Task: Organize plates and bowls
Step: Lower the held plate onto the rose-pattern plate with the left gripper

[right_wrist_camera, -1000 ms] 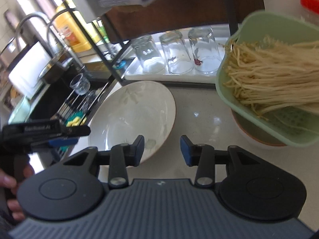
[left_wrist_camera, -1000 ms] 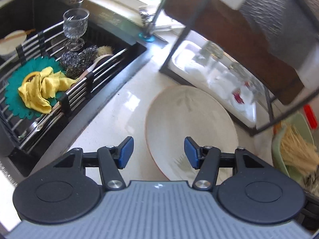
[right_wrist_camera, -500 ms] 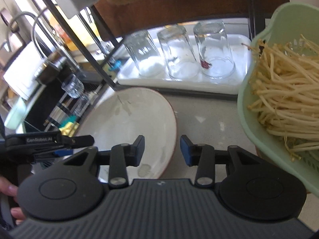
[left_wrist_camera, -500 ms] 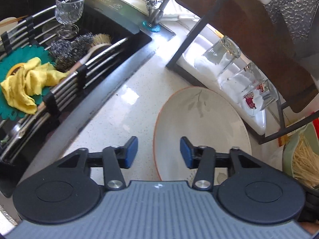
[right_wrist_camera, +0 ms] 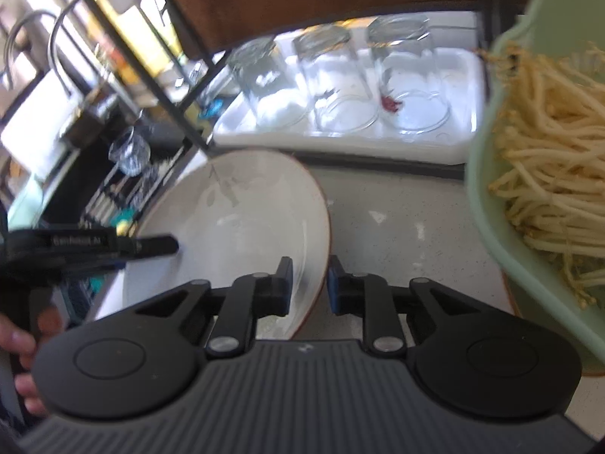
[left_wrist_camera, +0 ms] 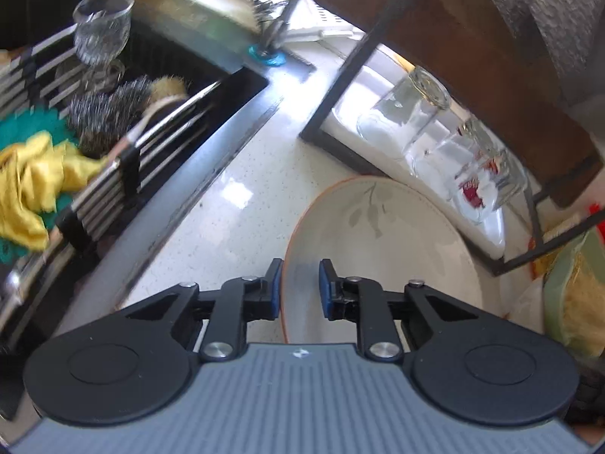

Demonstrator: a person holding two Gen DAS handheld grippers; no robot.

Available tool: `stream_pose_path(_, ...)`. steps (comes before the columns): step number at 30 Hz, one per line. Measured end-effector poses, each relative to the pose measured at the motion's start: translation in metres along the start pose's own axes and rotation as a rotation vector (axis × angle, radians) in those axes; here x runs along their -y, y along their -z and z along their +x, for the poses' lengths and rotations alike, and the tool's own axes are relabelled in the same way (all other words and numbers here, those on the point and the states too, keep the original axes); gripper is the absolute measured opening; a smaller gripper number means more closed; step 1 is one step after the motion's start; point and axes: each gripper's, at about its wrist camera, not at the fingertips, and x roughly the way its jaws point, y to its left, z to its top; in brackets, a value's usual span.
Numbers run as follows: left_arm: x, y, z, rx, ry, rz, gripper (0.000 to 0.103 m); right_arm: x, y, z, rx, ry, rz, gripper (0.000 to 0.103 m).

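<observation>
A large white plate (left_wrist_camera: 378, 249) with an orange rim and a faint leaf print lies on the pale speckled counter (left_wrist_camera: 234, 204). My left gripper (left_wrist_camera: 300, 287) straddles the plate's left rim; its jaws are closing, one blue pad outside the rim and one on the inner face. My right gripper (right_wrist_camera: 310, 283) straddles the plate's (right_wrist_camera: 242, 212) right rim in the same way, jaws closing, pads against the rim. In the right wrist view the left gripper (right_wrist_camera: 170, 246) reaches onto the far side of the plate, held by a hand (right_wrist_camera: 22, 340).
A black sink (left_wrist_camera: 159, 75) at left holds a wire rack, a stemmed glass (left_wrist_camera: 102, 30), steel wool and a yellow cloth (left_wrist_camera: 34, 185). Behind the plate a white tray (right_wrist_camera: 378, 143) with three upturned glasses sits under a black-framed shelf. A green basket (right_wrist_camera: 503, 189) of pale sprouts crowds the right.
Both grippers came forward and down over opposite sides of the plate. Their jaws narrowed from wide apart to close around the rim.
</observation>
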Motion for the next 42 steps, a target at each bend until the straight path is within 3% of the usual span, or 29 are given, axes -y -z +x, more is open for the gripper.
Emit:
stream_pose_path(3, 0.003, 0.0, 0.001, -0.008, 0.002, 0.057, 0.023, 0.003, -0.001, 0.002, -0.012, -0.022, -0.006, 0.022)
stream_pose_path(6, -0.003, 0.0, -0.001, -0.037, 0.035, 0.044, 0.023, 0.004, -0.001, 0.0, -0.03, -0.032, -0.006, 0.023)
stream_pose_path(16, 0.004, 0.006, -0.028, -0.048, 0.034, 0.06, 0.023, -0.003, 0.006, -0.02, -0.074, -0.058, -0.024, 0.023)
stream_pose_path(24, 0.02, 0.006, -0.057, -0.066, 0.048, 0.135, 0.023, -0.011, 0.003, -0.052, -0.046, -0.06, -0.03, 0.023)
stream_pose_path(29, 0.031, 0.009, -0.077, -0.082, 0.085, 0.127, 0.023, -0.013, 0.003, -0.08, -0.024, -0.055, -0.025, 0.023)
stream_pose_path(42, 0.083, 0.044, -0.121, -0.108, 0.17, 0.157, 0.023, -0.003, 0.023, -0.17, 0.066, -0.005, 0.013, 0.023)
